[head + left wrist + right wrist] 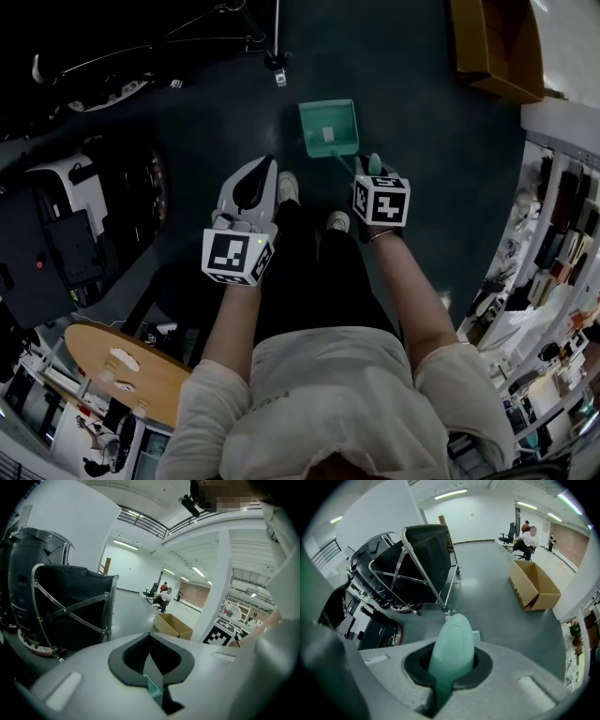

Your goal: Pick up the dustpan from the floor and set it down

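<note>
**Dustpan gripped by its handle, pan ahead of the feet**

The green dustpan (328, 127) sits low against the dark floor (412, 112), just ahead of the person's shoes (288, 186). A pale patch shows inside its pan. Whether it touches the floor I cannot tell. The right gripper (371, 169) clamps its handle (452, 653). The left gripper (251, 186) has its jaws pressed together on nothing. An open-topped cardboard box (534, 590) stands well apart.

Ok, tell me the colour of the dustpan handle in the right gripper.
Pale mint green; the rounded plastic handle shows best in the right gripper view.
</note>
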`<state>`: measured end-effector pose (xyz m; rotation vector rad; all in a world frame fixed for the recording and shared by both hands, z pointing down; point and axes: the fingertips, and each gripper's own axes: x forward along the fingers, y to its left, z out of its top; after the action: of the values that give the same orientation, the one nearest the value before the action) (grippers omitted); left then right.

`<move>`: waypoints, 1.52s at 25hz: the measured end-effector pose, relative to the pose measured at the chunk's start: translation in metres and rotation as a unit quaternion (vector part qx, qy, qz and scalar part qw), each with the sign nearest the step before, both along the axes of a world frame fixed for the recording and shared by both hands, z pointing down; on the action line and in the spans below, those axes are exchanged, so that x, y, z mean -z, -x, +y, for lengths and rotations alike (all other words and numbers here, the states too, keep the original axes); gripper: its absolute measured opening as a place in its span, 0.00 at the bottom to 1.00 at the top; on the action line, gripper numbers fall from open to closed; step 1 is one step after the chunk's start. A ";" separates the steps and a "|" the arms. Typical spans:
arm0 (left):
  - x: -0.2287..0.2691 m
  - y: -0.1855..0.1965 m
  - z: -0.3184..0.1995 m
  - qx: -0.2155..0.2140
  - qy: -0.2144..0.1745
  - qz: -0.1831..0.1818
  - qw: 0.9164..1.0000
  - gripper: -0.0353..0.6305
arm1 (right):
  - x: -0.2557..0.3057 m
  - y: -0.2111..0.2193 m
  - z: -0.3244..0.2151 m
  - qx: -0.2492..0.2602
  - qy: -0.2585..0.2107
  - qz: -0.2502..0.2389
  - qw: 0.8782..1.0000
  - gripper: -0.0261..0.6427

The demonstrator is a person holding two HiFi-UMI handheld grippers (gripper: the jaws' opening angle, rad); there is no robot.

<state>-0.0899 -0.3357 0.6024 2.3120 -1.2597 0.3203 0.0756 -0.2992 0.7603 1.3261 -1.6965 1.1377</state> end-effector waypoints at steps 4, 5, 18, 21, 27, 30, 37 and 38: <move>-0.007 -0.004 -0.002 -0.008 0.009 0.005 1.000 0.06 | -0.001 0.006 -0.003 0.014 -0.002 0.003 1.000 0.06; -0.009 -0.006 -0.001 -0.009 0.010 0.006 1.000 0.06 | -0.001 0.008 -0.003 0.023 0.000 0.003 1.000 0.09; 0.046 -0.032 0.020 -0.029 -0.021 0.022 0.999 0.06 | 0.082 -0.011 0.000 0.018 -0.099 0.003 0.995 0.47; 0.082 -0.035 0.030 -0.028 -0.045 0.024 0.998 0.06 | 0.148 -0.021 0.003 0.005 -0.190 0.019 0.982 0.36; 0.156 -0.054 0.069 -0.014 -0.100 0.024 0.995 0.06 | 0.255 -0.052 0.035 -0.011 -0.296 0.043 0.954 0.03; 0.185 -0.070 0.096 -0.020 -0.126 0.025 0.991 0.06 | 0.293 -0.061 0.057 0.001 -0.333 0.030 0.942 0.03; 0.236 -0.083 0.160 -0.003 -0.187 0.021 0.982 0.06 | 0.329 -0.075 0.117 0.067 -0.369 0.053 0.926 0.03; 0.236 -0.082 0.170 -0.003 -0.186 0.019 0.982 0.06 | 0.329 -0.077 0.125 0.067 -0.368 0.049 0.926 0.03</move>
<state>-0.0076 -0.1661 0.3663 2.6166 -1.3893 0.0427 0.1524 -0.1738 0.4317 1.6216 -2.1980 0.3280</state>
